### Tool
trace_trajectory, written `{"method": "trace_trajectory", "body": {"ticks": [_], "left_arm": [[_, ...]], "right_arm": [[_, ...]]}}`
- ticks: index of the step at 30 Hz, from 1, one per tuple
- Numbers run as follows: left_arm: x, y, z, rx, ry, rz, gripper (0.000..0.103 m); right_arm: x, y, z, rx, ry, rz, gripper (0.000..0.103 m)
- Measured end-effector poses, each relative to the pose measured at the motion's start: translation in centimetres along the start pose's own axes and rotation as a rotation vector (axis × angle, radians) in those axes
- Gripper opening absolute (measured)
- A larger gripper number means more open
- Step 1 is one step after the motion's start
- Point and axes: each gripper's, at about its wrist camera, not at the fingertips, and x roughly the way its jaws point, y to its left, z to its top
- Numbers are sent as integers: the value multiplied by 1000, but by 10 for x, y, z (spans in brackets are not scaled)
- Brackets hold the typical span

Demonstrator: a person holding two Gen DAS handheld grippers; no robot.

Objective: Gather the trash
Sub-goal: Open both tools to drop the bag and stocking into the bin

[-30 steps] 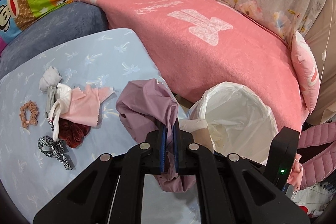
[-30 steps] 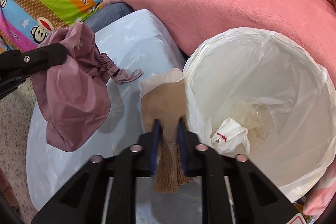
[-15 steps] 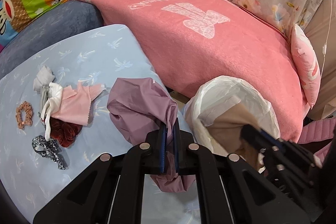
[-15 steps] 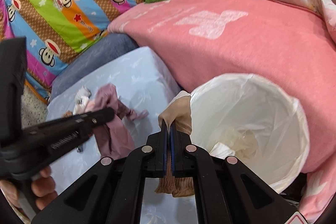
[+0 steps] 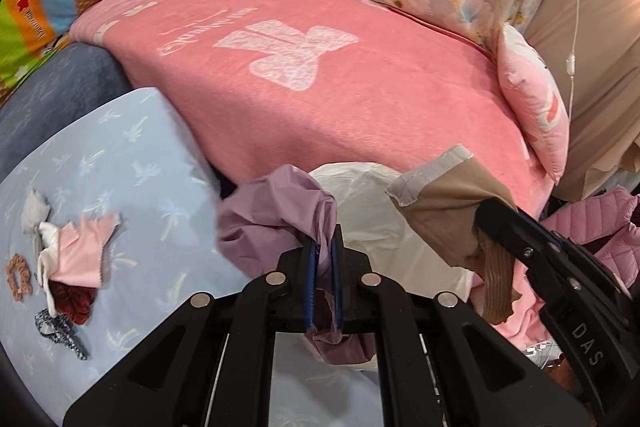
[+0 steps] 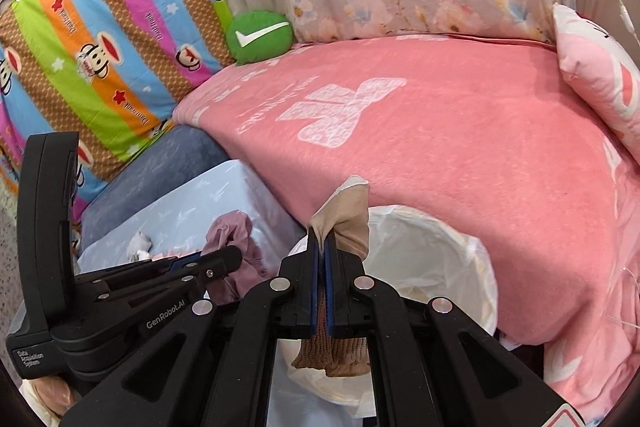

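**Operator:** My left gripper (image 5: 322, 259) is pressed together on the purple cloth (image 5: 276, 223), and my right gripper (image 6: 320, 263) is pinching the tan stocking (image 6: 346, 217). Both hang clear of the table (image 5: 120, 163).

**Partner:** Where are they against the bin?

**Operator:** A second ago the right one pointed down into the open mouth, with the stocking beside the rim. Since then I have lifted and levelled it, so the stocking now sits up over the near left part of the white bin bag (image 6: 436, 259). From the left camera the purple cloth has come off the table's right edge and is in front of the bag, with the stocking just to its right.

**Partner:** So both are ready to drop?

**Operator:** I'd judge so. Both pieces are gathered at the bin, which stands between the table and the pink blanket (image 6: 460, 155). Next I should bring each fully over the opening and let go. I cannot tell how well the purple cloth is centred; it may catch on the rim.

**Partner:** Anything left behind?

**Operator:** Yes. Near the table's left edge lie a pink rag (image 5: 82, 253), a brown scrunchie (image 5: 18, 277), a dark red bundle (image 5: 74, 301) and a patterned band (image 5: 60, 331). More trips are needed.
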Motion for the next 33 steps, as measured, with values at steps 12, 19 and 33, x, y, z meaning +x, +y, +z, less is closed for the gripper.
{"method": "trace_trajectory", "body": {"ticks": [12,19,33], "left_arm": [[4,-14,5,13,-25,15,58],[2,-6,1,-6,-26,28,58],[-13,28,-11,-88,-38,48,58]], "right_arm": [[-8,-11,0,16,-24,-47,23],[-8,-5,-1,7,-18,-43,28],[-6,33,-10,-56,5,-13,33]]}}
